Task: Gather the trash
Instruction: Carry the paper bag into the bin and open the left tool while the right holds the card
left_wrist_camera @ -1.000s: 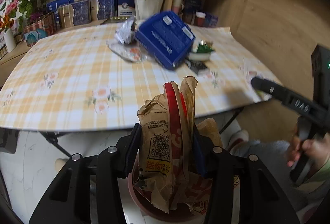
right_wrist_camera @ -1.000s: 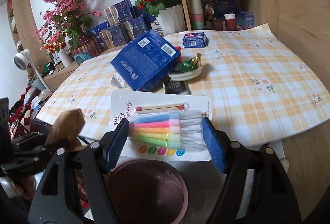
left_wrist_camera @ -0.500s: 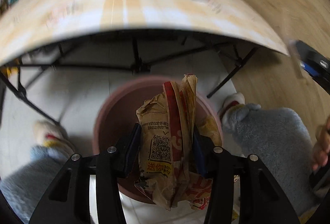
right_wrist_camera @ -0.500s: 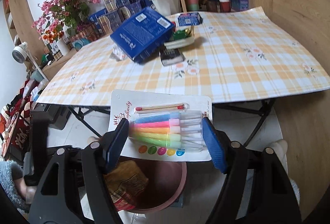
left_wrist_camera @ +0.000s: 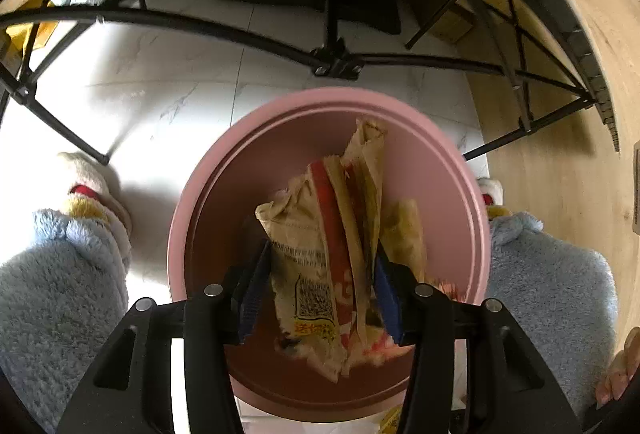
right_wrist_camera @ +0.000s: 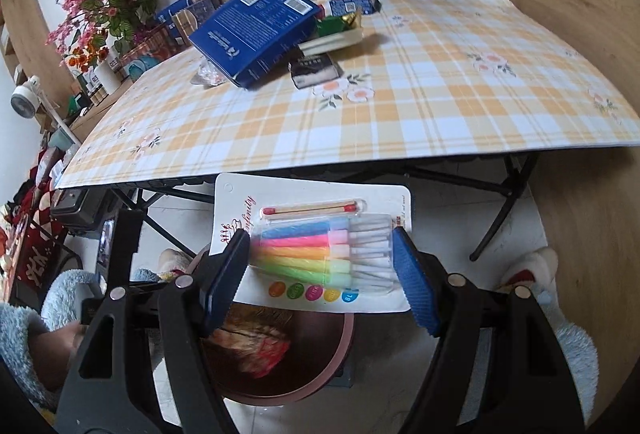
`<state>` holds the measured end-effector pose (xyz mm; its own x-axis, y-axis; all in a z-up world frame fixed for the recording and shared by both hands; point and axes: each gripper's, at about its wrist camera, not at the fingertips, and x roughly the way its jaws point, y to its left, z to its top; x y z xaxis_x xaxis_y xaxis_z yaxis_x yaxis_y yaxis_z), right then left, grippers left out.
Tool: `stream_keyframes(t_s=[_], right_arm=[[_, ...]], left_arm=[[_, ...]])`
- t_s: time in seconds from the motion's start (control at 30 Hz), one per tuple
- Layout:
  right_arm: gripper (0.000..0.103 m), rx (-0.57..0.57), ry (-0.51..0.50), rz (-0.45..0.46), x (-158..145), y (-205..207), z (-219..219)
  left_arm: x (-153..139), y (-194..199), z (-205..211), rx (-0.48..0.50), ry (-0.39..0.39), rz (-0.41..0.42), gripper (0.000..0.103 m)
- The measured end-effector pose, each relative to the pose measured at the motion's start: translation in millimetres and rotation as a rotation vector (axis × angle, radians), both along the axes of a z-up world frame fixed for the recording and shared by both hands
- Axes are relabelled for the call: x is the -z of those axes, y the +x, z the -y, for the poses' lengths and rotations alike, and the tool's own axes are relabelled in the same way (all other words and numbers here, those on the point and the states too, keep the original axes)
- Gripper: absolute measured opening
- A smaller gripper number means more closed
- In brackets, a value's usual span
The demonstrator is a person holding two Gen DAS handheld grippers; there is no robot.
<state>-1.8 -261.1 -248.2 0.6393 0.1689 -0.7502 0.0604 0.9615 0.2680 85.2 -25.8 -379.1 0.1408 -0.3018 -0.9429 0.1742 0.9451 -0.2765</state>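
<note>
My left gripper [left_wrist_camera: 320, 290] is shut on a crumpled brown and red paper bag [left_wrist_camera: 332, 242] and holds it inside the mouth of a pink bin [left_wrist_camera: 200, 202] on the floor. My right gripper [right_wrist_camera: 320, 266] is shut on a white card pack of coloured candles [right_wrist_camera: 316, 246] and holds it above the same bin [right_wrist_camera: 344, 350], just in front of the table edge. The paper bag [right_wrist_camera: 252, 346] shows inside the bin below the pack.
A table with a yellow plaid cloth [right_wrist_camera: 400, 106] carries a blue box [right_wrist_camera: 256, 30], a black packet [right_wrist_camera: 314, 68], a dish [right_wrist_camera: 340, 34] and foil trash [right_wrist_camera: 206, 74]. Black table legs [left_wrist_camera: 332, 62] cross behind the bin. The person's fleece-clad legs [left_wrist_camera: 52, 298] flank it.
My left gripper tilted down from the tabletop and lowered the paper bag into the bin. My right gripper drew back from the table with the candle pack, over the bin.
</note>
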Motion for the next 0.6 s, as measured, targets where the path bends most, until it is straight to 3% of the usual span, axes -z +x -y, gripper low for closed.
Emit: stream_keyframes(t_s=[0.1, 0.17, 0.23, 0.47, 0.6], right_arm=[[0.072, -0.010, 0.003, -0.008, 2.6, 1.0, -1.9], [0.072, -0.019, 0.004, -0.015, 4.1, 0.8, -4.1], [0.072, -0.026, 0.004, -0.020, 5.5, -0.4, -7.0], [0.072, -0.074, -0.013, -0.046, 15.3, -1.6, -22.3], [0.072, -0.127, -0.035, -0.046, 20.2, 0.4, -35.1]], left_arm=[[6.6, 2.9, -2.6, -0.008, -0.031, -0.037, 0.058], [4.4, 1.9, -1.6, -0.007, -0.030, -0.027, 0.073], [-2.2, 0.8, -1.2, -0.004, -0.040, 0.003, 0.078], [-20.6, 1.1, -15.0, -0.071, -0.041, 0.071, 0.084], [-57.6, -4.3, -32.0, -0.131, -0.065, 0.214, 0.089]])
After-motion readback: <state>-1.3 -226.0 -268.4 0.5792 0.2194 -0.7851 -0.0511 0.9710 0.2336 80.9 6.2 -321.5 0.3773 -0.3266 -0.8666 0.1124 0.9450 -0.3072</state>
